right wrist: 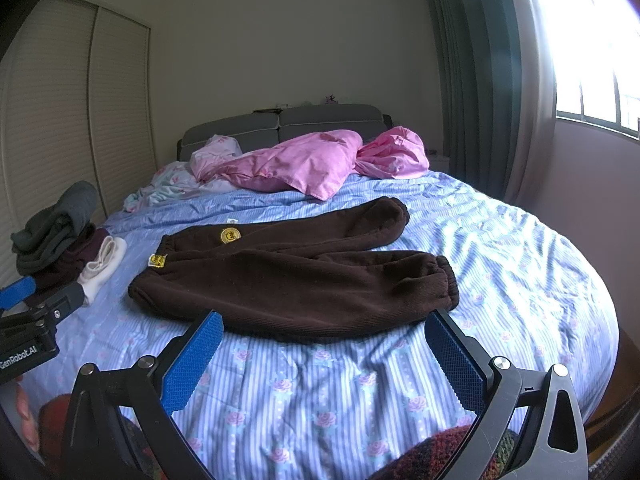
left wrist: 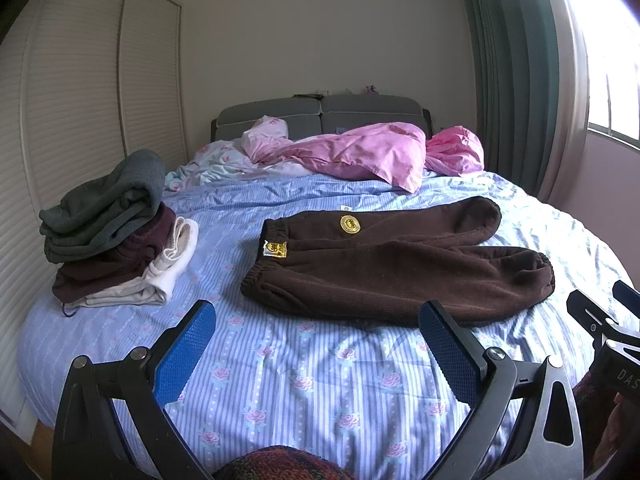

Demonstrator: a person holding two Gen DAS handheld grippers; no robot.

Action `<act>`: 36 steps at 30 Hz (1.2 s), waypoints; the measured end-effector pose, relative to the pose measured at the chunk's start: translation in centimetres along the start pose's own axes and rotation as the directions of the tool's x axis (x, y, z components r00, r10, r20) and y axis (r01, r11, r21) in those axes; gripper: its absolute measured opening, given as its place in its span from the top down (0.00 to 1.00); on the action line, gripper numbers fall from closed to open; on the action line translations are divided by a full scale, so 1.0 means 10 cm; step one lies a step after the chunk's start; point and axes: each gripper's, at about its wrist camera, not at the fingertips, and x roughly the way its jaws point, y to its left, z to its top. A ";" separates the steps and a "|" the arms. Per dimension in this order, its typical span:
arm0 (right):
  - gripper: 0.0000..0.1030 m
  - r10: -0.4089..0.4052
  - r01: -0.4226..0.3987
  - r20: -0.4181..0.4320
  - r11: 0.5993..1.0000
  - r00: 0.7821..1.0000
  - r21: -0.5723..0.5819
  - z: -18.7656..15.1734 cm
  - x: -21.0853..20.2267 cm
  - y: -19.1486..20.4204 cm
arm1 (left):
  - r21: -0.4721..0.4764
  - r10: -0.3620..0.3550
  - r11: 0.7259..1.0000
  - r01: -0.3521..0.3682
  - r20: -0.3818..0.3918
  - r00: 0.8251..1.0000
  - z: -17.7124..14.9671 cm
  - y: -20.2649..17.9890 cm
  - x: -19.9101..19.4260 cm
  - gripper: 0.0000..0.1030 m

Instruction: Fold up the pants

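Note:
Dark brown fleece pants point(left wrist: 396, 268) lie flat on the bed, waistband to the left, both legs pointing right; they also show in the right wrist view point(right wrist: 296, 280). A round yellow patch point(left wrist: 351, 224) and a yellow tag sit near the waistband. My left gripper point(left wrist: 316, 320) is open and empty, hovering above the sheet just in front of the pants. My right gripper point(right wrist: 324, 332) is open and empty, near the pants' front edge. The right gripper shows at the left wrist view's right edge point(left wrist: 600, 320), the left gripper at the right wrist view's left edge point(right wrist: 28, 308).
A stack of folded clothes point(left wrist: 108, 232), grey on top, sits at the bed's left side. Pink bedding point(left wrist: 360, 152) is bunched at the headboard. The blue striped floral sheet point(left wrist: 300, 384) covers the bed. A wardrobe stands left; a curtain and window stand right.

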 end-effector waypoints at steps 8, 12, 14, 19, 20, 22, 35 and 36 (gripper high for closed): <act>0.01 -0.003 0.003 -0.001 1.000 1.000 -0.001 0.00 0.00 0.00 | 0.003 -0.003 1.000 0.003 -0.006 1.000 -0.02 0.02 0.01 0.00; 0.01 -0.005 0.005 0.001 1.000 1.000 -0.003 0.00 0.00 0.02 | 0.001 -0.003 1.000 0.003 -0.014 1.000 -0.06 0.05 0.03 0.00; 0.01 -0.006 0.006 0.000 1.000 1.000 -0.003 0.00 0.00 0.02 | 0.005 -0.001 1.000 0.001 -0.018 1.000 -0.06 0.05 0.04 0.00; 0.01 -0.019 0.019 -0.011 1.000 1.000 -0.007 0.00 0.00 -0.02 | 0.014 0.008 1.000 -0.007 -0.036 0.999 -0.04 0.08 0.09 0.00; 0.01 -0.024 0.024 -0.017 1.000 1.000 -0.009 0.01 0.02 -0.02 | 0.019 0.008 1.000 -0.007 -0.044 0.999 -0.02 0.10 0.11 0.00; 0.01 -0.038 0.038 -0.041 0.999 0.998 -0.014 0.02 0.06 -0.02 | 0.023 0.016 1.000 -0.015 -0.047 0.999 0.02 0.15 0.14 0.00; 0.01 -0.134 0.185 -0.253 0.964 0.958 0.190 0.21 0.95 -0.07 | -0.003 -0.034 0.999 0.035 -0.267 0.963 0.35 0.48 1.23 0.00; 0.01 -0.124 0.186 -0.265 0.957 0.956 0.224 0.22 1.03 -0.10 | -0.028 -0.050 0.999 0.044 -0.290 0.956 0.36 0.48 1.33 0.00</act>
